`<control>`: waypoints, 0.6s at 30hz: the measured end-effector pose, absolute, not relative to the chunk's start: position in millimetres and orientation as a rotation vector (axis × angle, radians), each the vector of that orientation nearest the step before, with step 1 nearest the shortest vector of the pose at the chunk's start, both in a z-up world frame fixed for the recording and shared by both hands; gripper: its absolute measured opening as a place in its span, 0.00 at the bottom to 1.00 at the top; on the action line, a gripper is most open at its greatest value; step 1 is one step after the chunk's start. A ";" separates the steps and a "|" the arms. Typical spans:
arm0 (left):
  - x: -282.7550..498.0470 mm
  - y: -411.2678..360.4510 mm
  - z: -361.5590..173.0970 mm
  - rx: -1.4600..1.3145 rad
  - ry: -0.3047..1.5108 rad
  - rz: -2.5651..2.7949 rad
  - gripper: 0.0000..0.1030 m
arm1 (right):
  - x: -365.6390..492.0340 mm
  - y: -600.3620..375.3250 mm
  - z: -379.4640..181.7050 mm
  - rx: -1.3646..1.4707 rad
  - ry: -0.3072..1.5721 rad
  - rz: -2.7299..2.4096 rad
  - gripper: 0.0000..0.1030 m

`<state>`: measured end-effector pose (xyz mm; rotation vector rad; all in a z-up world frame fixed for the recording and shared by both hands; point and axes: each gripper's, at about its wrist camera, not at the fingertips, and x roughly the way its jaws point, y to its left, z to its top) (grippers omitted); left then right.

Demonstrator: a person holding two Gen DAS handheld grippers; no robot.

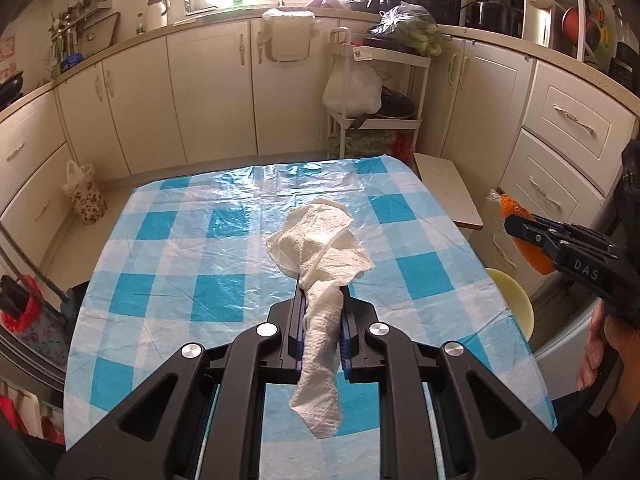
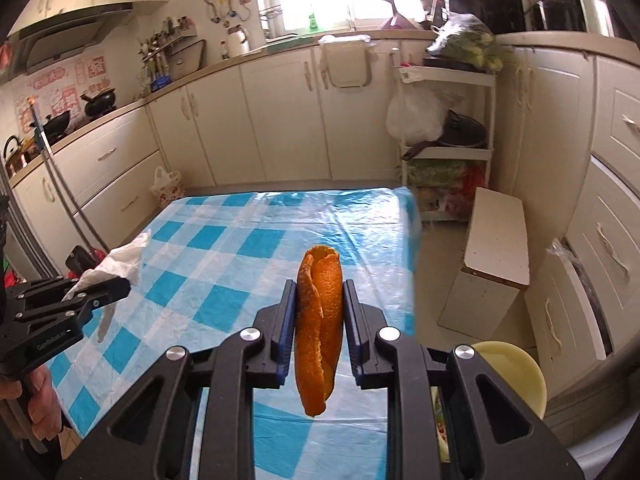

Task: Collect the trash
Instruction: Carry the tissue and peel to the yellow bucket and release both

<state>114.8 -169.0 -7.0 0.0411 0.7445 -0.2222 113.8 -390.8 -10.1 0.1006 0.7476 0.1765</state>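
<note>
My left gripper [image 1: 323, 298] is shut on a crumpled white paper towel [image 1: 320, 248] and holds it above the blue-and-white checked table [image 1: 192, 248]. The towel hangs out front and back of the jaws. My right gripper [image 2: 319, 300] is shut on a curled orange peel [image 2: 319, 320], held above the table's right part [image 2: 248, 248]. In the left wrist view the right gripper [image 1: 516, 229] shows at the right edge with the peel [image 1: 520, 236]. In the right wrist view the left gripper [image 2: 120, 285] shows at the left with the towel [image 2: 120, 260].
A pale yellow bin [image 2: 516, 376] stands on the floor by the table's right side; it also shows in the left wrist view [image 1: 516, 304]. A white stool [image 2: 496, 240] and a shelf cart [image 2: 448, 152] stand beyond. A small flowered bin [image 1: 84, 196] sits at the left cabinets.
</note>
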 end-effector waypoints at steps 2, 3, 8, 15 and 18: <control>116.6 -178.4 -3.7 0.042 0.739 -0.244 0.13 | 120.7 -419.5 -18.2 0.131 0.802 0.100 0.23; 118.4 -184.9 -1.5 0.042 0.735 -0.259 0.13 | 125.3 -434.5 -24.4 0.155 0.839 0.070 0.23; 124.2 -213.6 7.1 0.045 0.723 -0.319 0.13 | 146.2 -493.3 -61.6 0.213 1.010 -0.069 0.23; 129.9 -256.7 7.4 0.049 0.734 -0.400 0.13 | 169.7 -548.3 -121.4 0.339 1.204 -0.196 0.39; 135.7 -280.3 3.0 0.042 0.755 -0.448 0.13 | 165.6 -561.9 -115.2 0.418 1.162 -0.223 0.43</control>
